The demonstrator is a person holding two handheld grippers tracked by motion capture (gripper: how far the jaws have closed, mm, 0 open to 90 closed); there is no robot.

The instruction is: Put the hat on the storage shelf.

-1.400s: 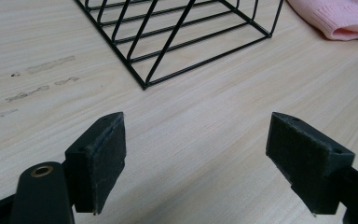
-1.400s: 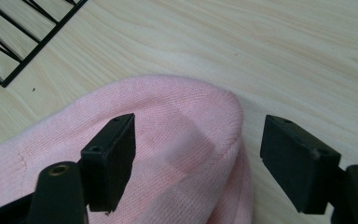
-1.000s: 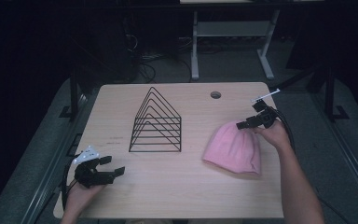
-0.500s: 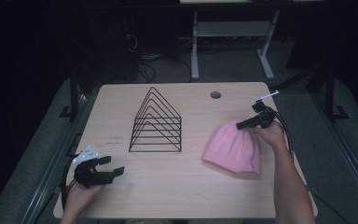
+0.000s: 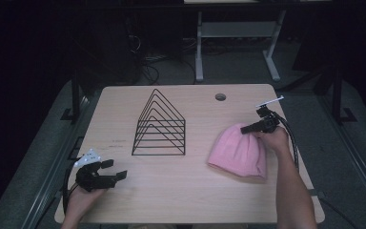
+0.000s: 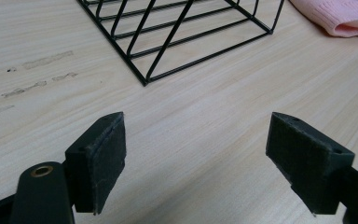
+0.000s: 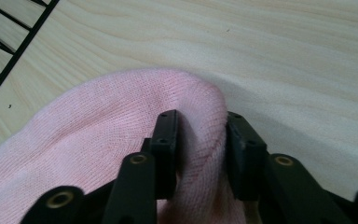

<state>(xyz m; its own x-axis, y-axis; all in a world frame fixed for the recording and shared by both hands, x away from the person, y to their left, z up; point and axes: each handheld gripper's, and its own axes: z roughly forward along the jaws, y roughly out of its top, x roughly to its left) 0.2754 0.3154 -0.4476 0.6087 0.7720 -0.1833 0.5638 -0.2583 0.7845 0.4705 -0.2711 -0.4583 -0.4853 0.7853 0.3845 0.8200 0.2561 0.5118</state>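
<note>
Pink knit beanie [image 5: 238, 153] lies flat on the right half of the worktop [image 5: 190, 191], soft ribbed fabric, rounded crown toward the far side, folded cuff edge toward the person. In the right gripper view the knit [image 7: 98, 140] bunches into a ridge at the crown.

Right gripper [image 5: 253, 128] sits at the beanie's far edge, jaws pinched on that ridge of fabric; a fold fills the narrow gap between the pads [image 7: 165, 140]. Right hand [image 5: 272, 139] is just behind it, forearm running along the worktop's right side. Cable loops off over the right edge.

Left gripper [image 5: 106, 176] rests at the near-left corner of the worktop, jaws spread wide with nothing between them; left gripper view shows bare wood between the two pads [image 6: 105, 161]. Left hand [image 5: 83, 198] is at the near edge.

Black wire file rack [image 5: 159, 125], triangular nested frames, stands mid-worktop, well apart from both grippers and just left of the beanie without touching it. Its corner [image 6: 144, 83] shows ahead of the left gripper.

Open room: wide bare strip along the near edge between the two hands, and a bare band at the far side around the round cable hole [image 5: 220, 97]. Beanie is near the right edge but fully on the surface. Faint scuff marks [image 6: 37, 63] left of the rack.
</note>
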